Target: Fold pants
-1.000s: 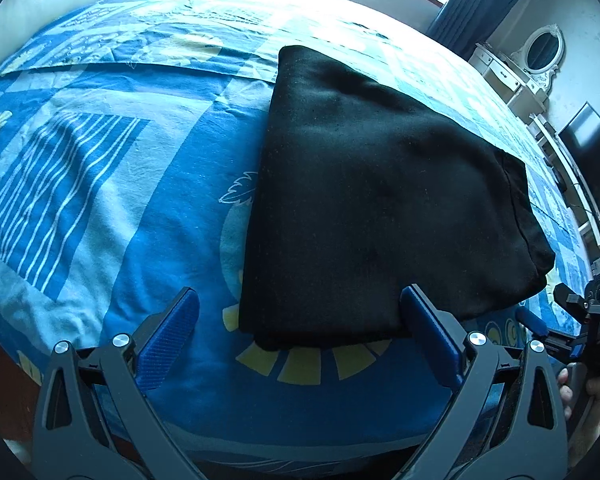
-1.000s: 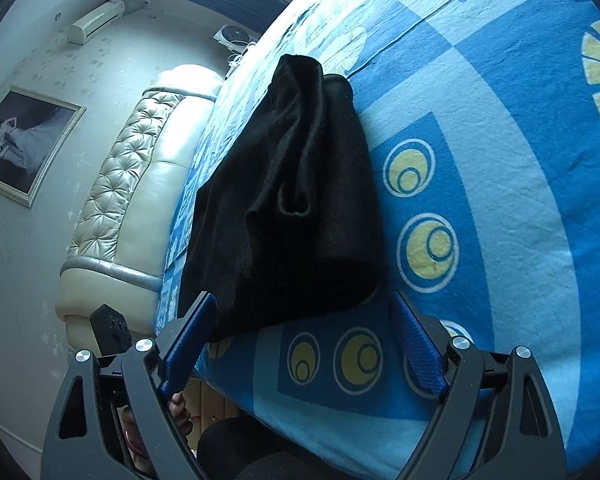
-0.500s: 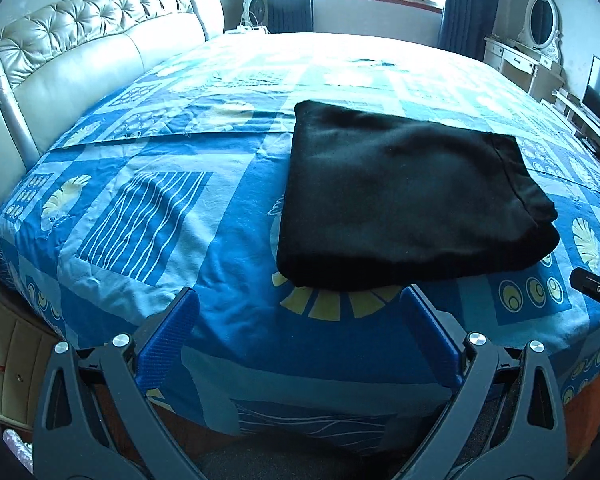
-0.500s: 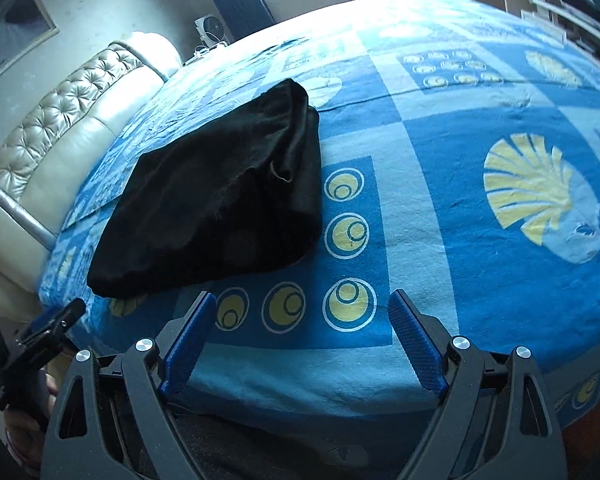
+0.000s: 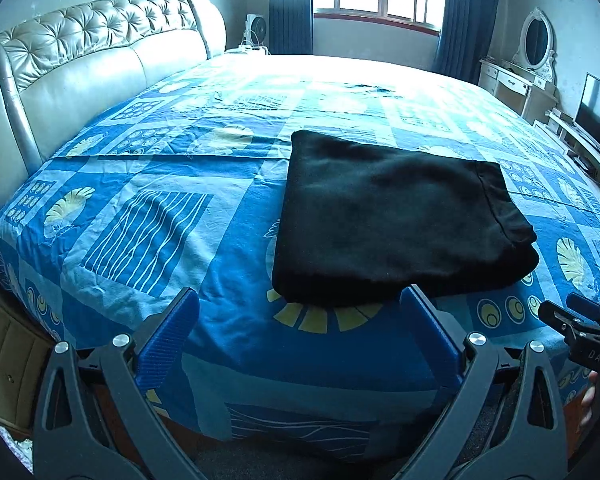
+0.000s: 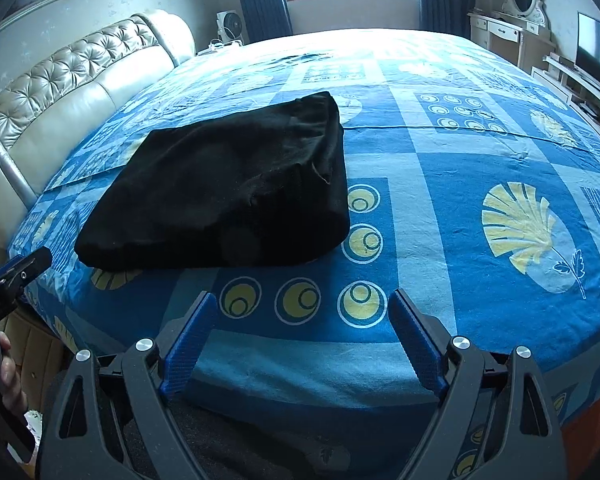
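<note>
The black fabric pants point(image 5: 396, 220), folded into a thick rectangle, are seen lying on the blue patterned bed sheet point(image 5: 148, 216) near the bed's front edge. The left hand-held gripper point(image 5: 300, 336) and right hand-held gripper point(image 6: 302, 336) are held wide apart, empty, short of the pants.

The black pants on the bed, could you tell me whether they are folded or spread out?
Folded: the black pants lie as one compact, layered rectangle.

Lettering "DAS" in pale capitals on the black body of the right gripper point(image 5: 592, 322), at four o'clock in the left wrist view. Small pale print on the left gripper point(image 6: 4, 284), nine o'clock, right wrist view; unreadable.
</note>
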### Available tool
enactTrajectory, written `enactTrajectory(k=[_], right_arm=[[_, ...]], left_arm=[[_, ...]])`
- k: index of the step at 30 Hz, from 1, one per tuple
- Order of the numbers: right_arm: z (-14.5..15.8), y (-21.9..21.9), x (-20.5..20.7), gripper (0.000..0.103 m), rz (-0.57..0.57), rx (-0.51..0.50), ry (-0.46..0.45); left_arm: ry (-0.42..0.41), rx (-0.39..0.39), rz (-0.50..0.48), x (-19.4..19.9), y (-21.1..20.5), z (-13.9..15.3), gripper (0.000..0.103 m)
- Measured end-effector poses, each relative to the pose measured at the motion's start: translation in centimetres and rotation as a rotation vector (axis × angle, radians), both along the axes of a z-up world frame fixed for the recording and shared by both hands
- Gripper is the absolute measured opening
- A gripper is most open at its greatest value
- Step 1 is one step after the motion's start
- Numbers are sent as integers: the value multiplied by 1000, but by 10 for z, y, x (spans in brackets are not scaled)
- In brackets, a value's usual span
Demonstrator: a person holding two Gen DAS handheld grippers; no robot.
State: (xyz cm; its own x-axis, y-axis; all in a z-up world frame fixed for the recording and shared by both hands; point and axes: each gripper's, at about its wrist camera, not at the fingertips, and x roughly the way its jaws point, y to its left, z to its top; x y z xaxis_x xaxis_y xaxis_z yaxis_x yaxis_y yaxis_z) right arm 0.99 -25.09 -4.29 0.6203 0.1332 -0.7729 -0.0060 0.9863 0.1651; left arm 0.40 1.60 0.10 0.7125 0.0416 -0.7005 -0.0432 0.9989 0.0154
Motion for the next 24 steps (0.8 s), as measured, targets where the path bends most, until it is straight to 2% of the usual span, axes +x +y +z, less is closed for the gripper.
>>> enactTrajectory(k=[8, 15, 24], right_arm=[[-3, 0, -1, 86, -7, -9, -3], [3, -3, -4, 86, -43, -23, -46], [5, -7, -5, 86, -54, -29, -84]], left_arm=[[12, 9, -19, 1, -4, -3, 101], [26, 33, -22, 1, -6, -5, 101], [48, 4, 1, -1, -3, -7, 101]])
